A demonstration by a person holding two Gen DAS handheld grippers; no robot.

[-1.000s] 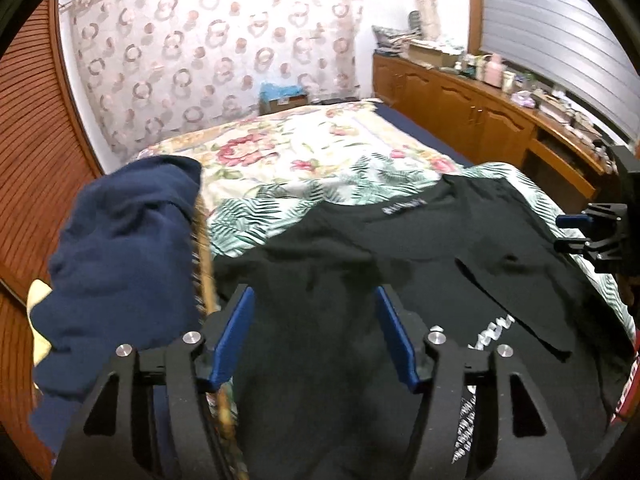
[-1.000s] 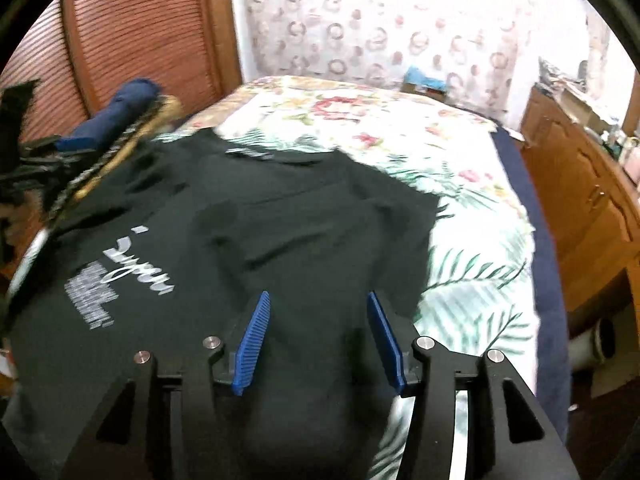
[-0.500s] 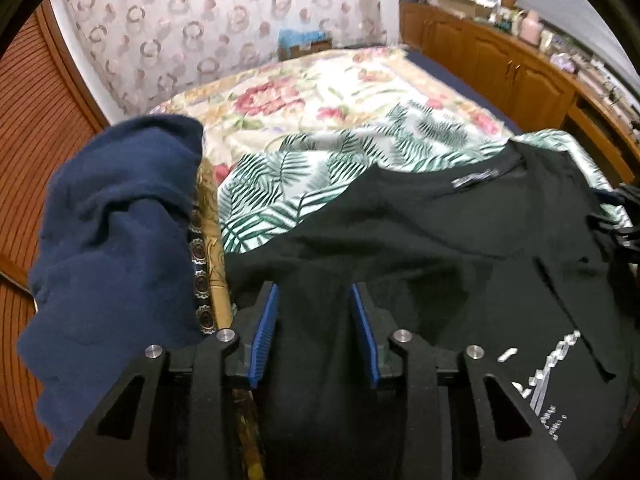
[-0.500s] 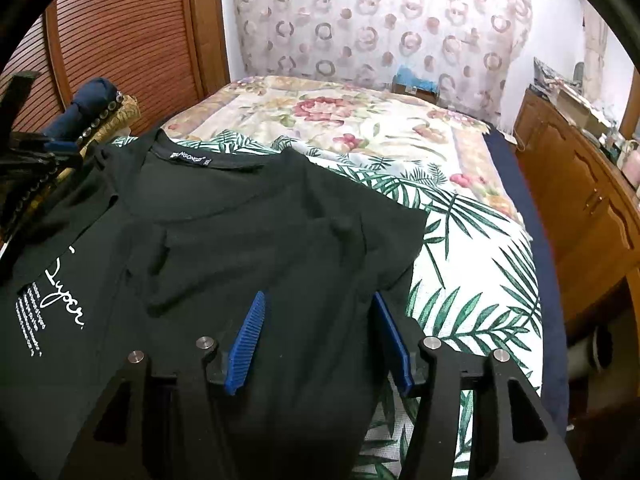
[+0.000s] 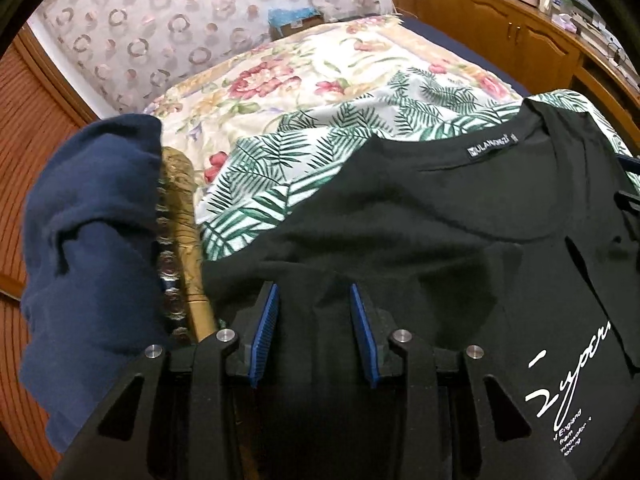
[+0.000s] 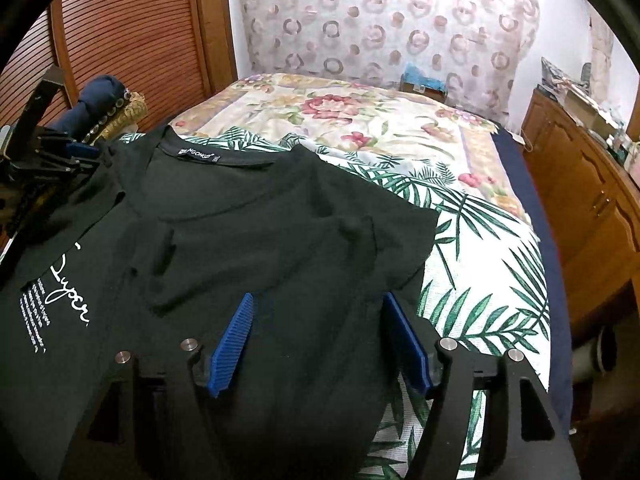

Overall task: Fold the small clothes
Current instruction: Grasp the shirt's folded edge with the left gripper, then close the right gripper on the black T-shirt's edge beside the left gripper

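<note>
Left fingers narrowing, right fingers widening, over black T-shirt; pipe right-view only.

Left gripper dropped lower over the black T-shirt, jaws just narrowing around a raised ridge of cloth. Right gripper nosed down too, jaws just widening, now straddling the shirt's folded edge.
</note>
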